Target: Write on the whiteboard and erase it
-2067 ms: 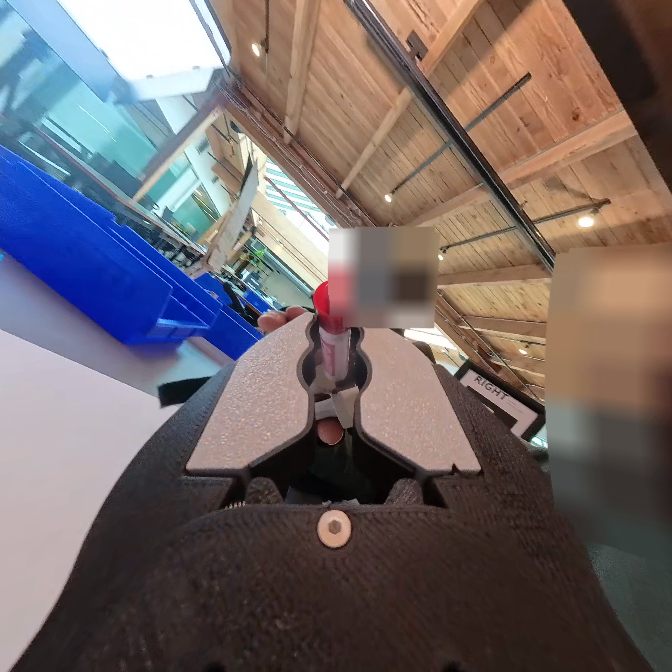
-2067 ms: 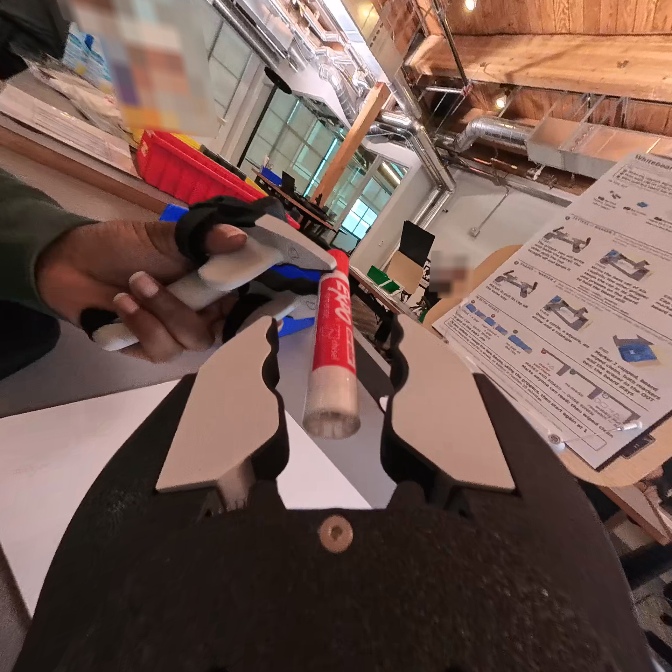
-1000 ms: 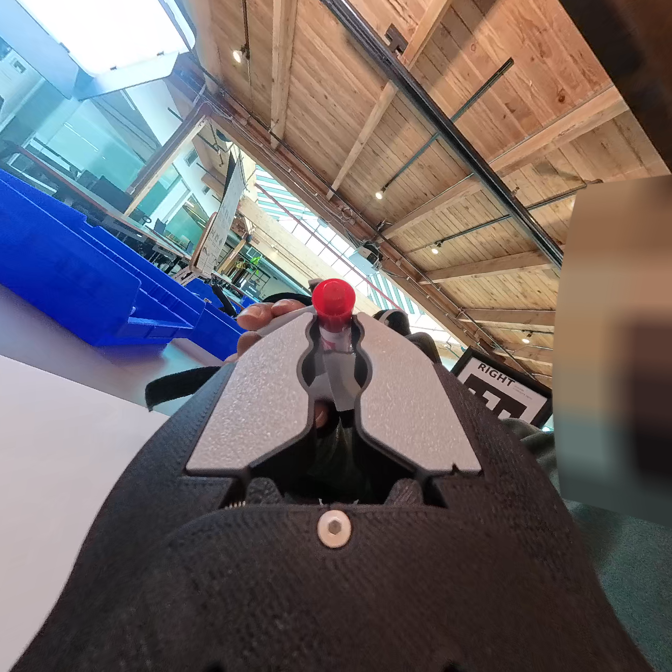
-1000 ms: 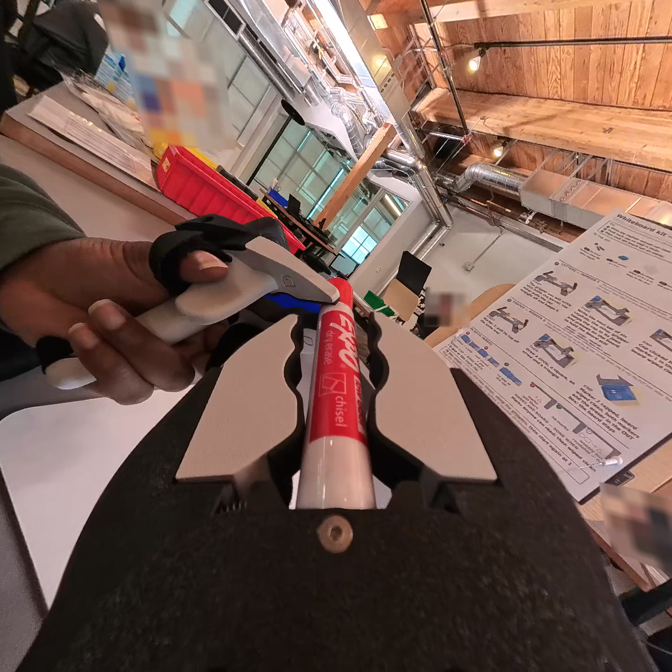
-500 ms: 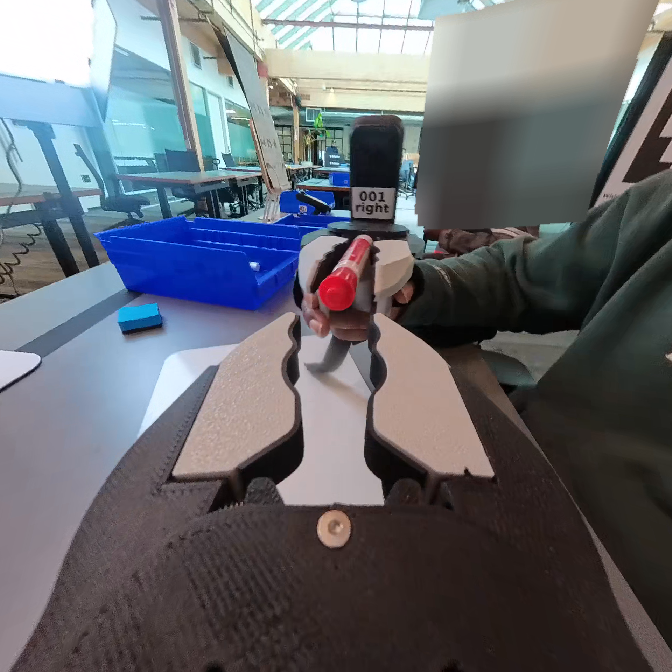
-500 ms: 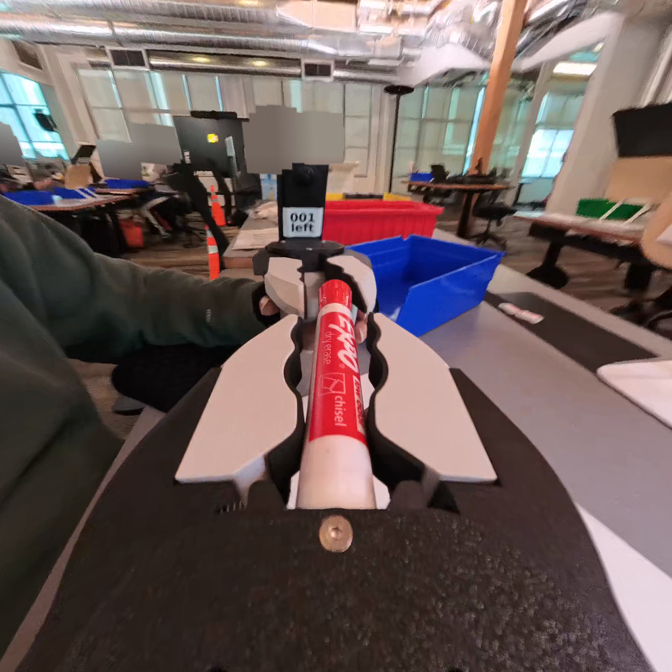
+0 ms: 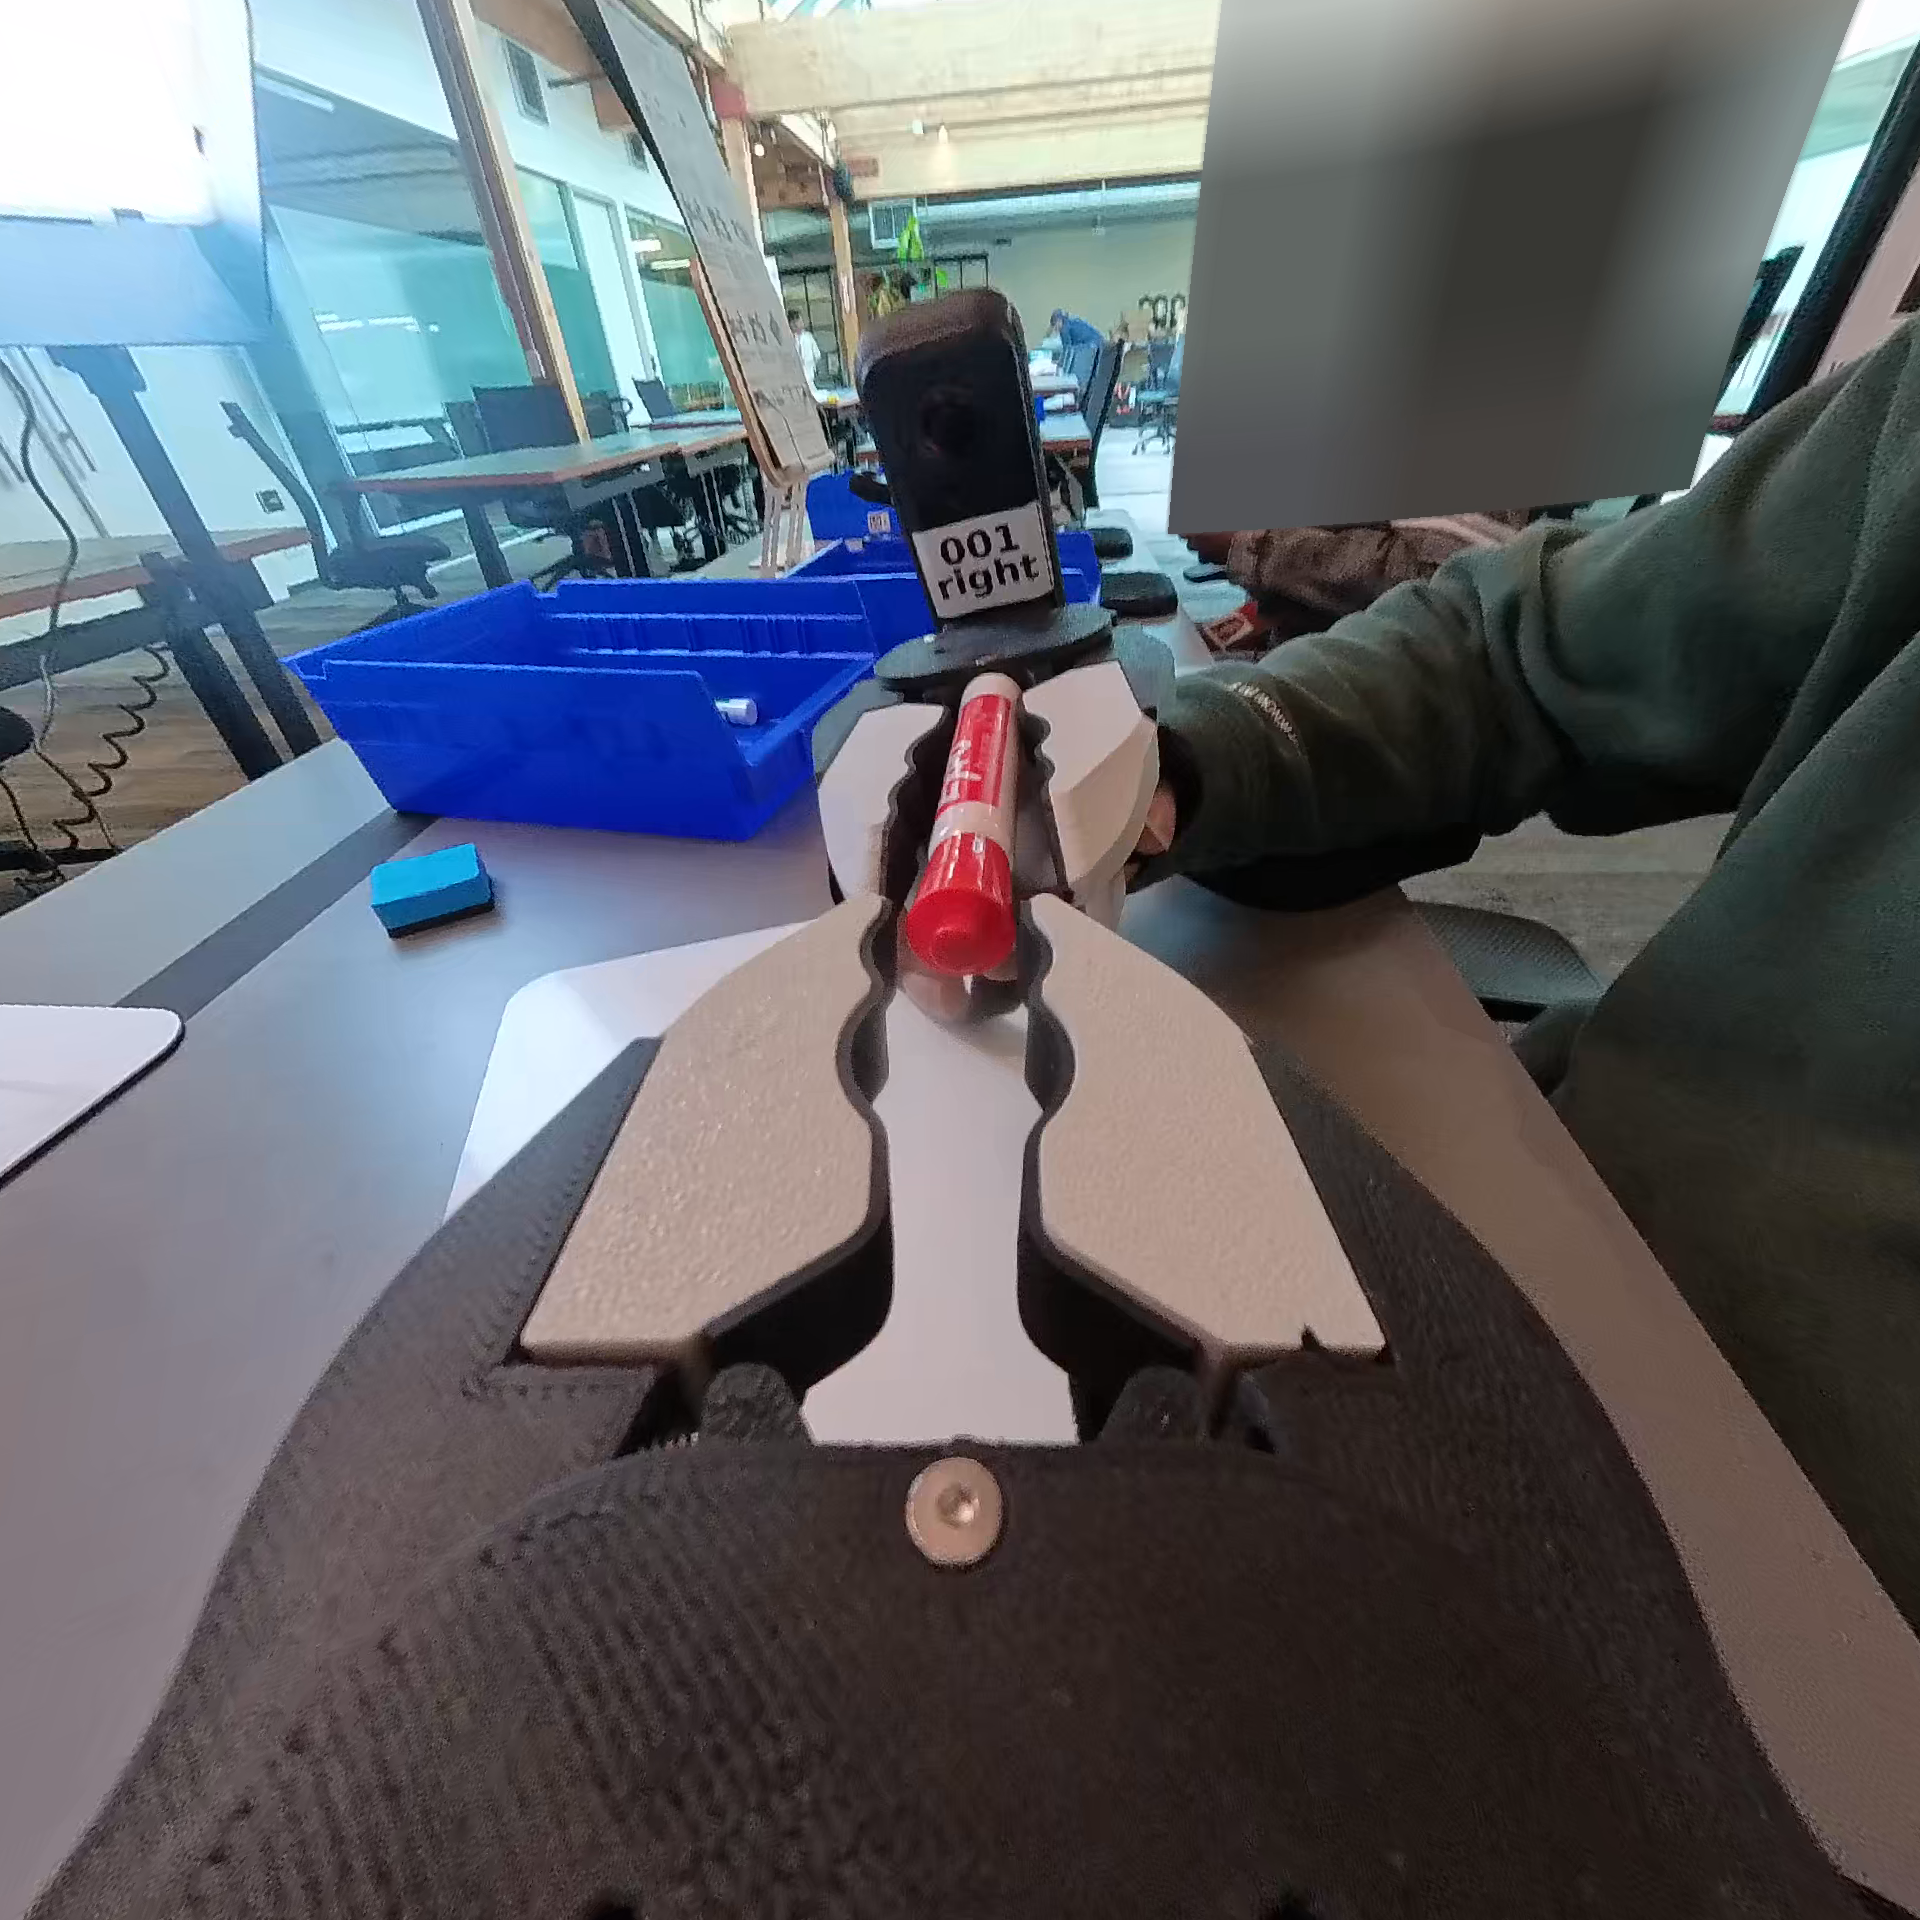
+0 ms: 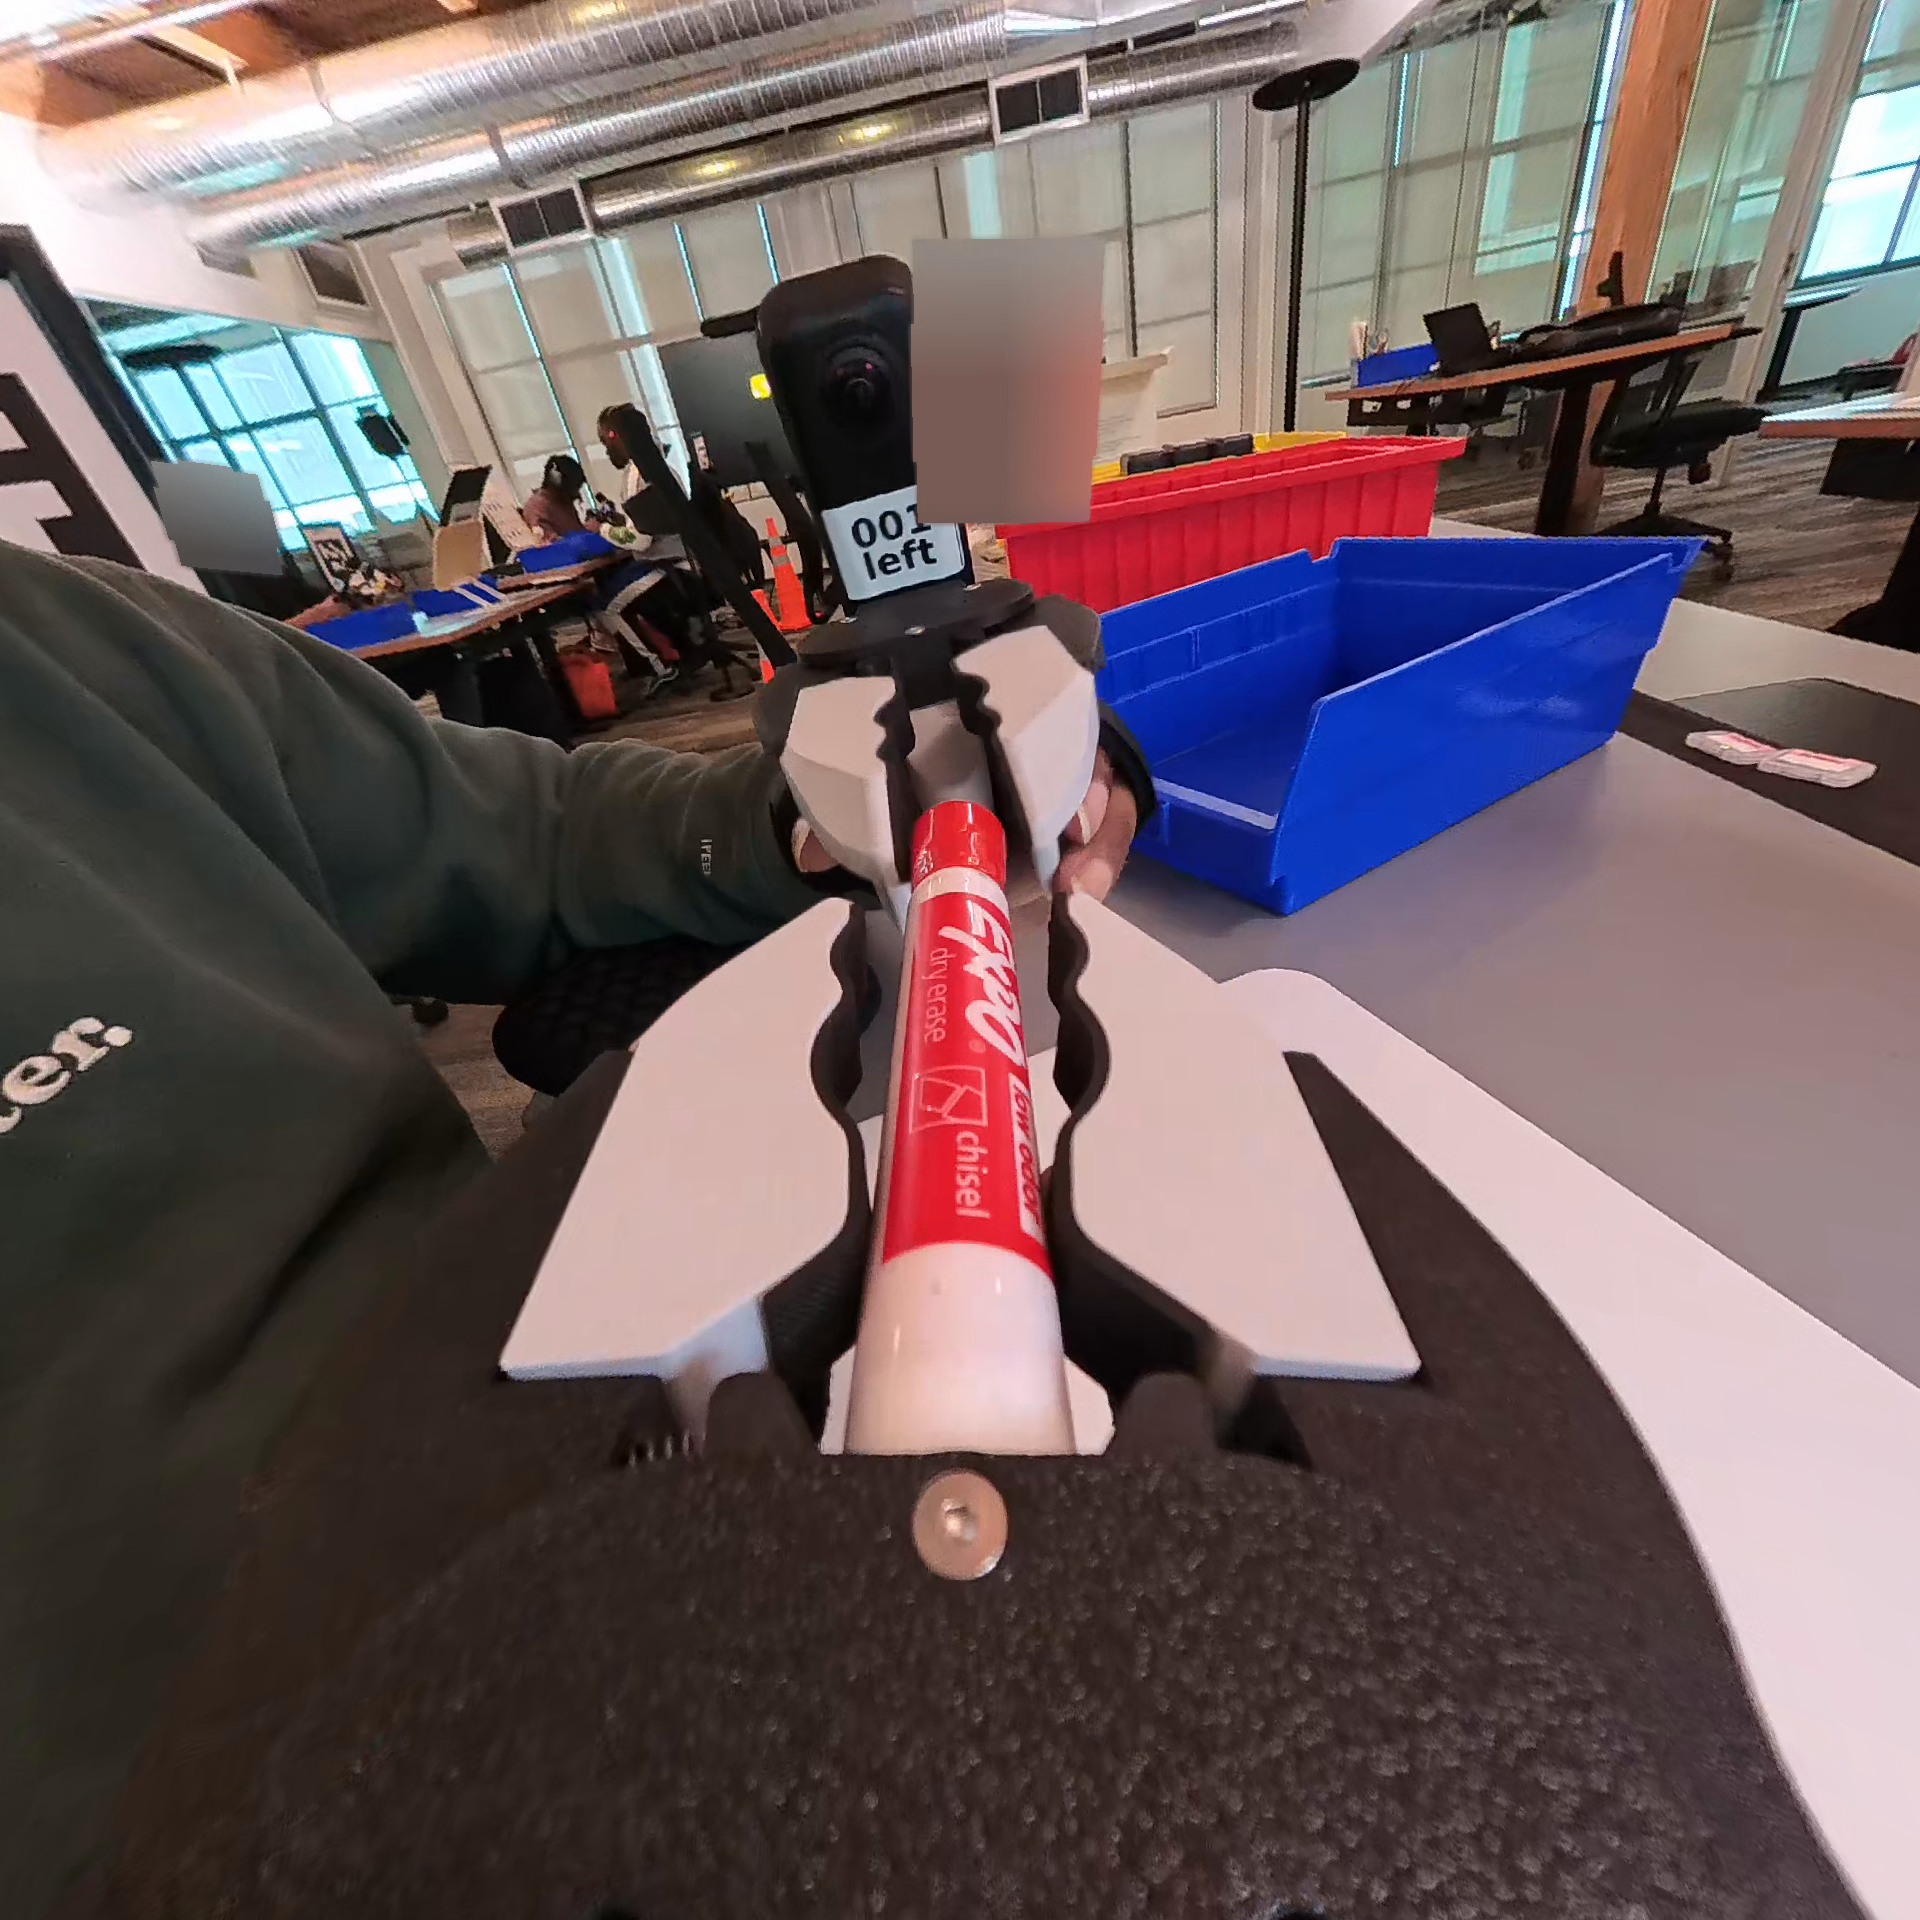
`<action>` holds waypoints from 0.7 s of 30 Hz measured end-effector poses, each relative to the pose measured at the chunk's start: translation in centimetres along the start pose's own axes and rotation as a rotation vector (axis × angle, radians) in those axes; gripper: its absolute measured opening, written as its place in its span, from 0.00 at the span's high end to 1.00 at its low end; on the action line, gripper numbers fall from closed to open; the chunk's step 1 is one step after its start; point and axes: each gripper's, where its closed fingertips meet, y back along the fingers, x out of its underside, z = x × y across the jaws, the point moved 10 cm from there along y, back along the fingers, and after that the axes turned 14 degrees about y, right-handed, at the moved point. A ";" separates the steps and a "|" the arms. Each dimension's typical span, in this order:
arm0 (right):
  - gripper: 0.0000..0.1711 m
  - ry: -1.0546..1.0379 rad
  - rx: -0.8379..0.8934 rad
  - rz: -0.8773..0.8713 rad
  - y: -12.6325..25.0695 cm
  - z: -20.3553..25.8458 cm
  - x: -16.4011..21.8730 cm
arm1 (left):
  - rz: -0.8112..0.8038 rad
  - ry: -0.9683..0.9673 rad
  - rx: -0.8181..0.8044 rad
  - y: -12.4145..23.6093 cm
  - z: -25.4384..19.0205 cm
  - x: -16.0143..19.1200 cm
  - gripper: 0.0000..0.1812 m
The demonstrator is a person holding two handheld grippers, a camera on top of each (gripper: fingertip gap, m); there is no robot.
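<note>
Left gripper [image 7: 954, 956] jaws sitting parted and empty over the whiteboard [image 7: 561, 1049] on the counter [image 7: 260, 1039], cap of the marker [image 7: 961, 831] pointing at them; right gripper [image 8: 954, 997] jaws clamping the marker [image 8: 961, 1122] barrel lengthwise.

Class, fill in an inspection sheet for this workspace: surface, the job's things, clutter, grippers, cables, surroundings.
Surface: grey table, white whiteboard flat on it.
Job's things: red marker, cap on; blue eraser on the table, apart from the board.
Clutter: blue bin; red bin behind it.
Grippers: right gripper shut on the marker's barrel; left gripper open, fingers either side of the cap.
Cables: coiled cord beside the far desk.
Surroundings: open office, desks, chairs, people.
</note>
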 end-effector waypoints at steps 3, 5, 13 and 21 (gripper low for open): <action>0.80 -0.003 -0.008 -0.003 -0.1 0.1 0.0 | 0.011 -0.014 -0.001 -0.3 -0.2 0.2 0.89; 0.80 0.002 -0.007 -0.002 -0.1 0.2 -0.1 | 0.025 -0.002 0.004 -0.2 -0.2 0.0 0.89; 0.80 0.093 0.012 0.086 -0.1 0.7 0.1 | 0.105 0.013 0.011 -0.3 -0.2 0.7 0.90; 0.76 0.138 0.035 0.116 -0.1 0.8 0.1 | 0.146 0.052 0.018 -0.5 0.0 1.2 0.90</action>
